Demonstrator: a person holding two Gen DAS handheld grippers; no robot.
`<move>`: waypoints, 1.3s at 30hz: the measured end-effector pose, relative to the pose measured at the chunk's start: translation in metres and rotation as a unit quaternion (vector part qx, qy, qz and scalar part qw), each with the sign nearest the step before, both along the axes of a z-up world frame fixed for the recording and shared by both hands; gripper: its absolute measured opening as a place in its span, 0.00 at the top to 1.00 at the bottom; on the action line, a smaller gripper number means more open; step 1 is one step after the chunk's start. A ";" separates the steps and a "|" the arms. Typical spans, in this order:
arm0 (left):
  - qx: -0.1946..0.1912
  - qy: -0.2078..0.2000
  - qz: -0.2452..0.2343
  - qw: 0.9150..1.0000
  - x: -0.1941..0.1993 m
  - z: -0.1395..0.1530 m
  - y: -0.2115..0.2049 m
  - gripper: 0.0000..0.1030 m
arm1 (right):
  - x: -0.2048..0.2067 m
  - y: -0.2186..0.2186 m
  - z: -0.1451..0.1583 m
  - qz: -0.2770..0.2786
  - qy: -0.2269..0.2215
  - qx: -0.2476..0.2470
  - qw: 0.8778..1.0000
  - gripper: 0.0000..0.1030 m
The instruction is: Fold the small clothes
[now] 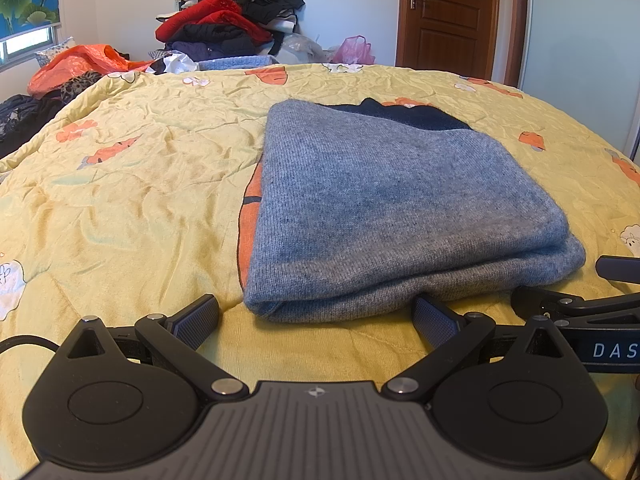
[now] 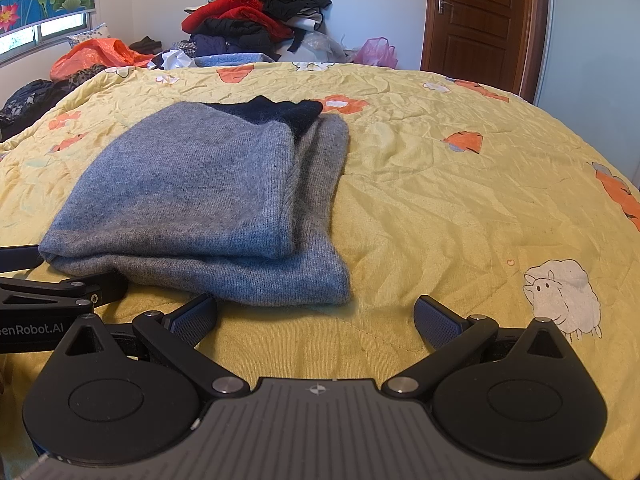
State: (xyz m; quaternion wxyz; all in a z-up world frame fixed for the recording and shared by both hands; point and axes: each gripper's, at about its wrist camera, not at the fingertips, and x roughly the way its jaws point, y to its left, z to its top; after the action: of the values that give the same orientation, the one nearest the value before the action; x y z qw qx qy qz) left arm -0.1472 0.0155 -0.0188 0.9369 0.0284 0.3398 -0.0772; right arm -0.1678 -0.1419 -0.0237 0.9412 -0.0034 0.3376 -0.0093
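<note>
Grey-blue knit, a small sweater (image 1: pixel 384 200) lies folded into a thick rectangle on the yellow bedspread (image 1: pixel 120 184), with a dark navy part (image 1: pixel 404 114) showing at its far end and the rounded fold edge facing the cameras. The layers do not sit flush: in the right wrist view the upper layer stops short of the lower one along the right side. The left hand-held gripper (image 1: pixel 316 316) rests low just before the near edge with its fingers spread wide apart and nothing between them, though its right finger (image 1: pixel 434 316) appears to touch the fold. The right hand-held gripper (image 2: pixel 316 316) sits alongside, likewise spread and empty, with the sweater's near right corner just ahead of its left finger (image 2: pixel 196 318). Judging by the neat stack, the fold looks nearly or fully done. The risk from here is a snag: a ribbed pad catching the loose knit could drag the top layer off and undo the fold, and pinching only one layer would peel the bundle open. Whether sleeves are tucked evenly inside cannot be seen, and whether the navy part is a collar, a hem or a separate piece is unclear. Beyond the bed, a heap of clothes (image 1: pixel 232 12) rises against the wall near a wooden door (image 1: pixel 448 12).
</note>
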 end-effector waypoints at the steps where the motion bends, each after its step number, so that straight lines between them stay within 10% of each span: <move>1: 0.000 0.000 0.000 1.000 0.000 0.000 0.000 0.00 | 0.001 0.000 0.000 0.000 0.000 0.000 1.000 0.00; 39: -0.020 0.030 0.010 0.999 -0.007 0.009 0.004 0.00 | -0.004 -0.001 0.005 -0.002 0.009 0.003 1.000 0.00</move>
State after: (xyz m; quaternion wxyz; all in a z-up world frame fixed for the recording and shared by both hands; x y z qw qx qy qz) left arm -0.1539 0.0198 -0.0101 0.9275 0.0041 0.3661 -0.0752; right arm -0.1713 -0.1432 -0.0191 0.9381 0.0000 0.3461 -0.0100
